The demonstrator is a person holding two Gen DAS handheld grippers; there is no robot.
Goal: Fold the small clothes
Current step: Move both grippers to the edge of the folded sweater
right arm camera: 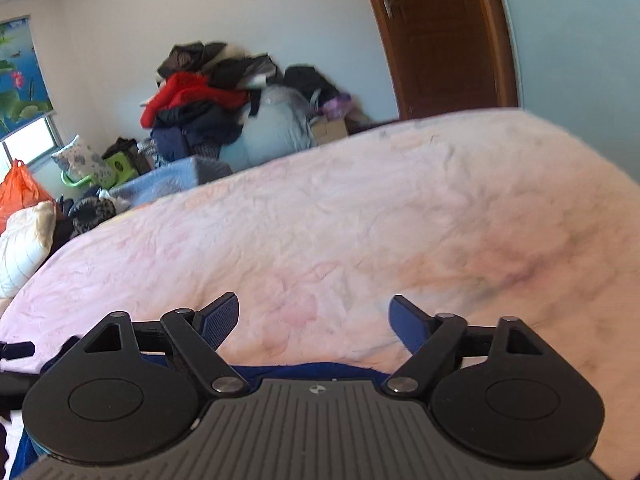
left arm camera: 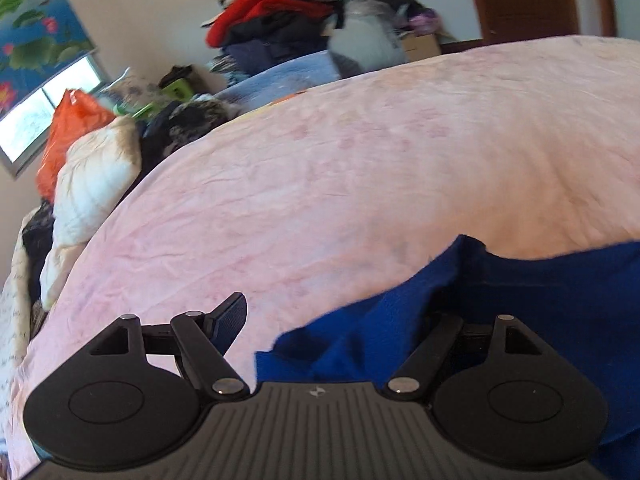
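left wrist view: left gripper (left arm camera: 340,316) spread over blue garment (left arm camera: 520,300) on bed (left arm camera: 360,160), corner grasp judged next; right gripper (right arm camera: 314,320) spread, nothing held

Both wrist views sit low and close over the pink bedspread (left arm camera: 360,168) (right arm camera: 340,232), facing across it toward the far wall; both share the clothes pile (left arm camera: 276,12) (right arm camera: 208,96) at upper centre.
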